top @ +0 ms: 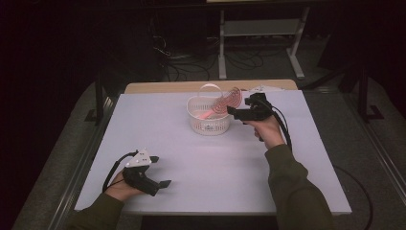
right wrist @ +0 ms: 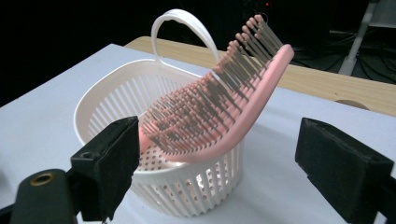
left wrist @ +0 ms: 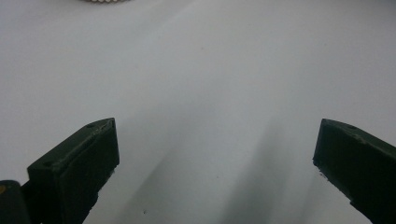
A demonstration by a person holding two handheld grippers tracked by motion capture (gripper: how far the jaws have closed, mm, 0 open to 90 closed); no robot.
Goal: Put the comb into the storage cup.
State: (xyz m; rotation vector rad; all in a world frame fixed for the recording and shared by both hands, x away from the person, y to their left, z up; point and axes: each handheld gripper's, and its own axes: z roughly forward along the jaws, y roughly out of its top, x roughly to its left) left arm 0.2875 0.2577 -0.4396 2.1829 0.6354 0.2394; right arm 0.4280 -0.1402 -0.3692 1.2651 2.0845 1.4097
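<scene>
The pink hairbrush's (right wrist: 219, 107) handle end is hidden inside the basket (right wrist: 187, 196).

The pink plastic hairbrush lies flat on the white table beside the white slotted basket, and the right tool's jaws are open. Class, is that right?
Not quite. The pink plastic hairbrush leans inside the white slotted basket, its head over the rim, as the right gripper view shows. The right tool is indeed open.

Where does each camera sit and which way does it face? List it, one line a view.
High view: above the person's side, facing forward and down on the table; forearms, left gripper, right gripper show.
Left gripper view: rides that gripper, facing bare tabletop; its open jaws show.
Right gripper view: rides that gripper, facing the basket with the pink hairbrush; open jaws show.
Shared: high and right gripper views both show basket and hairbrush.
</scene>
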